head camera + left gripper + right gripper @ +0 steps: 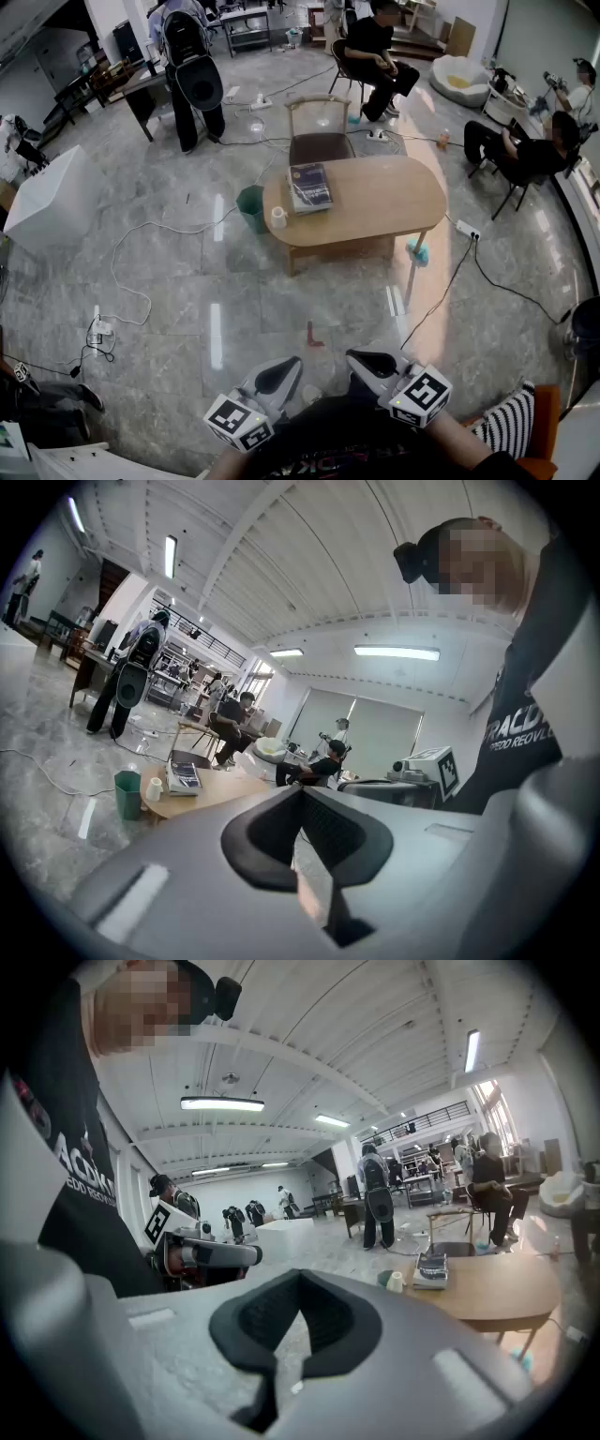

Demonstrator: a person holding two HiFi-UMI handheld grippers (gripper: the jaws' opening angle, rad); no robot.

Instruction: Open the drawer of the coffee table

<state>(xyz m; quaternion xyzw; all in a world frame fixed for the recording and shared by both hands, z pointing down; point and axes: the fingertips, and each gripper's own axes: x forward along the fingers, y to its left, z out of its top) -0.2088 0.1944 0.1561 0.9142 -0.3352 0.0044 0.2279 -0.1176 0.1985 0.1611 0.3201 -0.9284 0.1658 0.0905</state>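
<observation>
While the oval light-wood coffee table point(375, 202) stands well apart at twelve o'clock, its long axis runs from nine to three o'clock, square across the line of approach. The drawer probably sits in the wooden panel under the near edge point(342, 248), though no handle can be made out. A dark book point(309, 186) and a small white cup point(277, 217) lie toward the top's nine o'clock end. At six o'clock, the left gripper point(281, 373) and right gripper point(370, 361) hover side by side, both pinched closed on nothing. The right looks slightly nearer the panel, so the coming move is a long reach straight ahead.
</observation>
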